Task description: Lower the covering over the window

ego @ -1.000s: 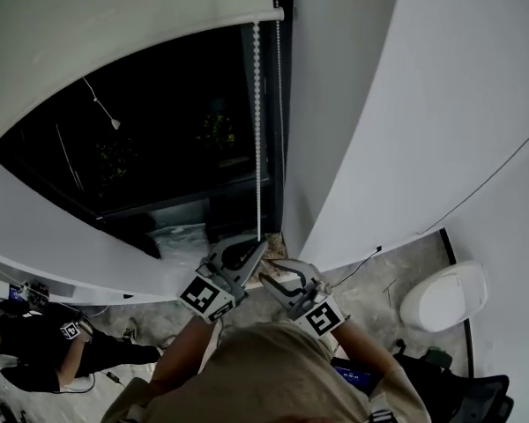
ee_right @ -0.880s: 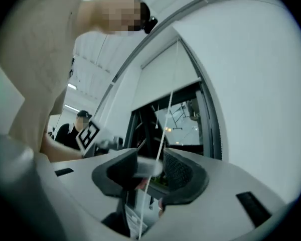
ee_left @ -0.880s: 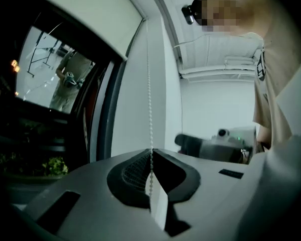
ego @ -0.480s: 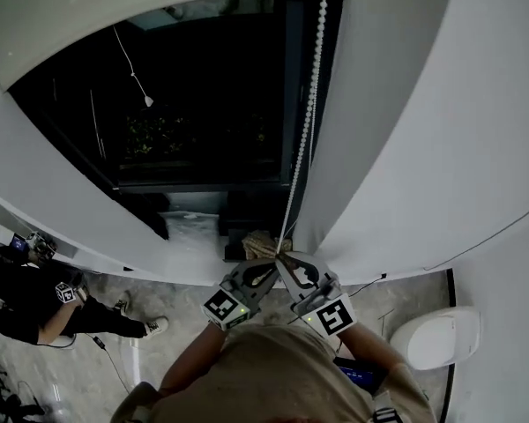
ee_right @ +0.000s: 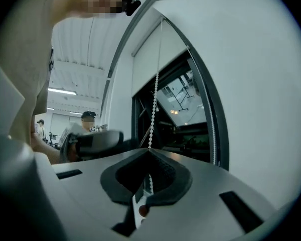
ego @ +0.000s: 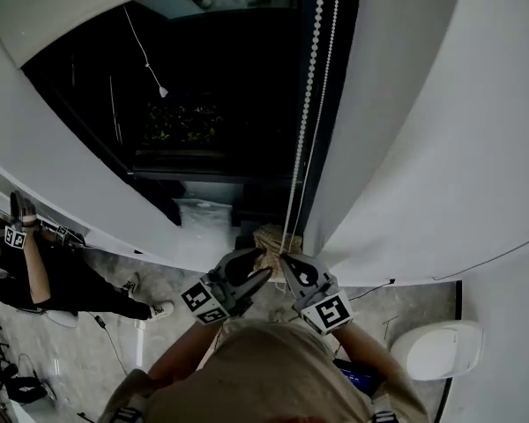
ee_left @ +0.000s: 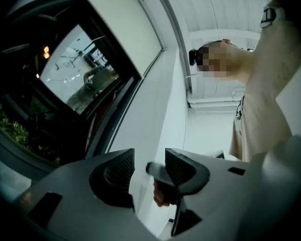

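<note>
Gripping bead chain (ee_right: 154,99) low, right of window (ego: 220,86) | right gripper (ee_right: 149,153) jaws clamped on it | left gripper (ee_left: 149,167) jaws just opened, empty | chain looks light, limp, slippery: pinch across beads | roller blind (ee_left: 118,31) up near window top

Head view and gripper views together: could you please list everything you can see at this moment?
window: one, dark glass, straight ahead
walls: two, white, either side of the window
roller blind: one, pale, covering only the window's top
bead chain: one loop, white, window's right edge
pull cord: one, white, hanging before the glass
tan bundle: one, floor below the chain
pale bag: one, whitish, floor beneath the window
white rounded object: one, floor, lower right
seated person: one, dark clothes, lower left
left gripper: one, grey, jaws just opened, nothing between them
right gripper: one, grey, jaws just closed on the bead chain
</note>
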A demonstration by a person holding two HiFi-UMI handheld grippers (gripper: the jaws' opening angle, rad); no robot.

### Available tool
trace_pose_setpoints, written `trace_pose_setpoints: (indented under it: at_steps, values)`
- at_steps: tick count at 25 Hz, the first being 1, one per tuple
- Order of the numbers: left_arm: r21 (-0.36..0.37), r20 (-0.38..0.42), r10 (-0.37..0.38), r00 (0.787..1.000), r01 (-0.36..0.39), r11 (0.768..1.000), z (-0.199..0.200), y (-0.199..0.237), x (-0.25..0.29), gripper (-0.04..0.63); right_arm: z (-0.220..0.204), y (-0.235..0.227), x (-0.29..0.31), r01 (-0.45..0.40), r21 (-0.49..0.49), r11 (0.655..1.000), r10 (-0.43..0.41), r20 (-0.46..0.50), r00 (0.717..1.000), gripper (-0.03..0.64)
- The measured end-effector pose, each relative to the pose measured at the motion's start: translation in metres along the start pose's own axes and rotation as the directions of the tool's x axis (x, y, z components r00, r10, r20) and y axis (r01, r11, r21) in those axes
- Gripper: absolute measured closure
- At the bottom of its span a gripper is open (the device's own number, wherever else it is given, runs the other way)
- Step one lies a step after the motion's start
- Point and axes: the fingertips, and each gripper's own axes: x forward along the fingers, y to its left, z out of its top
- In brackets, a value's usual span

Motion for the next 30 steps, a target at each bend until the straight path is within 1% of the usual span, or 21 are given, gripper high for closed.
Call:
trace_pose_setpoints:
  at_steps: [1,2,3,4,5,6,7,8,9,10,11,12,14,15,16,19,22,24,26,27,30]
  values:
    - [0.035,0.027,-0.001,1.0,0.0,0.999,0.017,-0.002,0.005,0.413,-0.014,0.006,0.002,-0.029,0.004,1.0,0.029,-0.048,0.998,0.611]
    - [0.08,0.032,-0.005,0.999,0.003,0.997,0.029,-0.007,0.012,0.411,-0.039,0.019,0.005,-0.072,0.01,0.997,0.073,-0.135,0.988,0.612]
    - [0.13,0.013,-0.005,1.0,0.003,0.991,0.035,-0.011,0.02,0.411,-0.073,0.036,0.006,-0.12,0.022,0.993,0.122,-0.24,0.963,0.612]
    - [0.18,-0.019,0.003,1.0,0.001,0.984,0.038,-0.015,0.03,0.411,-0.106,0.053,0.003,-0.156,0.043,0.987,0.162,-0.32,0.934,0.612]
    - [0.222,-0.05,0.016,0.999,-0.004,0.975,0.04,-0.018,0.04,0.412,-0.125,0.066,-0.004,-0.169,0.071,0.983,0.183,-0.348,0.919,0.612]
    - [0.256,-0.074,0.03,0.997,-0.01,0.967,0.042,-0.018,0.049,0.413,-0.128,0.071,-0.009,-0.159,0.099,0.982,0.183,-0.328,0.927,0.612]
    - [0.282,-0.091,0.04,0.995,-0.013,0.959,0.044,-0.015,0.057,0.443,-0.116,0.069,-0.01,-0.136,0.115,0.984,0.164,-0.279,0.946,0.612]
    - [0.298,-0.102,0.044,0.994,-0.011,0.955,0.046,-0.01,0.063,0.452,-0.098,0.06,-0.007,-0.112,0.116,0.987,0.135,-0.22,0.966,0.612]
    - [0.302,-0.11,0.043,0.993,-0.008,0.953,0.046,-0.002,0.066,0.545,-0.08,0.05,-0.003,-0.088,0.106,0.99,0.104,-0.164,0.981,0.611]
    - [0.297,-0.119,0.039,0.992,-0.002,0.955,0.044,0.005,0.069,0.58,-0.066,0.04,0.0,-0.062,0.086,0.994,0.072,-0.112,0.991,0.611]
    - [0.291,-0.129,0.034,0.991,0.005,0.957,0.041,0.011,0.071,0.58,-0.054,0.031,0.002,-0.03,0.058,0.998,0.034,-0.063,0.997,0.611]
    - [0.287,-0.137,0.034,0.99,0.007,0.958,0.036,0.016,0.072,0.58,-0.042,0.023,0.0,0.011,0.024,1.0,-0.011,-0.007,1.0,0.611]
    - [0.281,-0.138,0.053,0.989,-0.013,0.96,0.031,0.028,0.073,0.58,-0.009,0.01,-0.007,0.102,-0.028,0.994,-0.099,0.115,0.988,0.611]
    - [0.285,-0.134,0.072,0.988,-0.031,0.958,0.03,0.035,0.072,0.58,0.004,0.005,-0.012,0.136,-0.041,0.99,-0.128,0.156,0.979,0.611]
    - [0.297,-0.13,0.094,0.987,-0.052,0.953,0.03,0.043,0.07,0.58,0.013,0.002,-0.015,0.157,-0.051,0.986,-0.145,0.178,0.973,0.611]
    - [0.344,-0.137,0.14,0.981,-0.085,0.935,0.031,0.068,0.069,0.577,0.012,-0.005,-0.011,0.181,-0.089,0.979,-0.165,0.166,0.972,0.611]
    - [0.371,-0.159,0.143,0.977,-0.075,0.925,0.029,0.084,0.08,0.57,0.008,-0.009,-0.004,0.192,-0.095,0.977,-0.177,0.153,0.972,0.611]
    - [0.412,-0.185,0.145,0.972,-0.057,0.91,0.026,0.094,0.092,0.53,0.01,-0.007,-0.002,0.196,-0.095,0.976,-0.18,0.159,0.971,0.611]
    - [0.458,-0.206,0.152,0.967,-0.042,0.888,0.023,0.107,0.107,0.496,0.006,-0.006,0.0,0.196,-0.106,0.975,-0.181,0.14,0.974,0.611]
    - [0.471,-0.209,0.148,0.967,-0.033,0.881,0.023,0.113,0.116,0.474,0.001,-0.007,0.001,0.198,-0.114,0.974,-0.184,0.125,0.975,0.611]
    - [0.475,-0.207,0.112,0.972,-0.001,0.88,0.032,0.119,0.139,0.42,-0.006,-0.013,0.006,0.225,-0.112,0.968,-0.214,0.108,0.971,0.611]
